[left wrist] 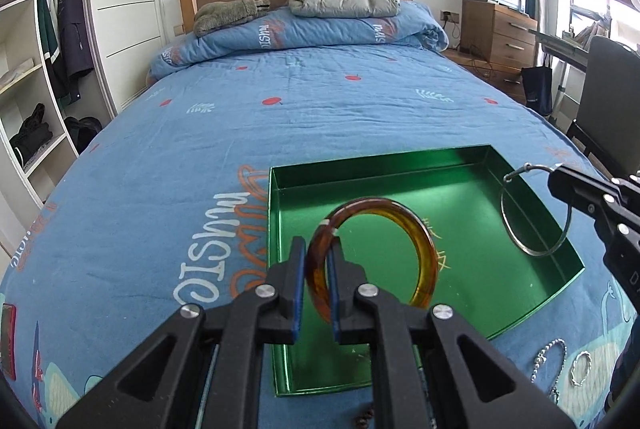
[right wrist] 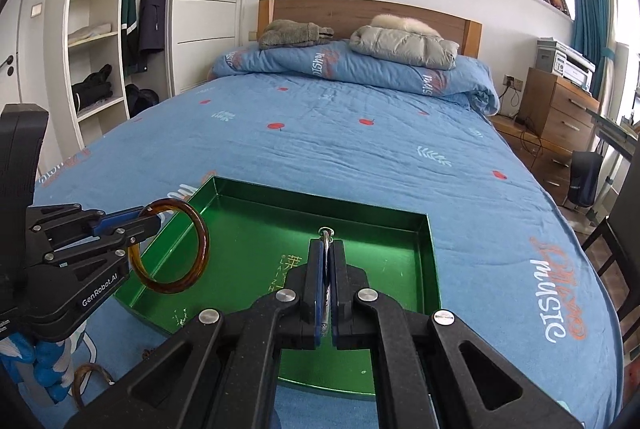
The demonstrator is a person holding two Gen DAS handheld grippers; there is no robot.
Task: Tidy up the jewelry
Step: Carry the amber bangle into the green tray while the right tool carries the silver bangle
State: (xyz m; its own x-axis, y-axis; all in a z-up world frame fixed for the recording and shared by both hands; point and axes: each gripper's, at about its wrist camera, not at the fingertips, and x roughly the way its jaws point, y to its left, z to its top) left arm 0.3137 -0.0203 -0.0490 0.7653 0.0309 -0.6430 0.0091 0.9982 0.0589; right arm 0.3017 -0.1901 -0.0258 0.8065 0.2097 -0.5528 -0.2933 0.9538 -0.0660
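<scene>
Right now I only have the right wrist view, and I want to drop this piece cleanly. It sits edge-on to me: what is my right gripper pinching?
Observer: A large thin silver hoop. It hangs from the right gripper by the green tray's right wall.
Operator: Any jewelry outside the tray on that side?
Observer: Yes. A bead chain and a small ring lie on the bedspread past the tray's near right corner.
Operator: Anything about the bangle?
Observer: The amber bangle has a small white band just beyond the left gripper.

Amber bangle [left wrist: 424,257], silver hoop [left wrist: 534,213] above green tray [left wrist: 480,165]
</scene>
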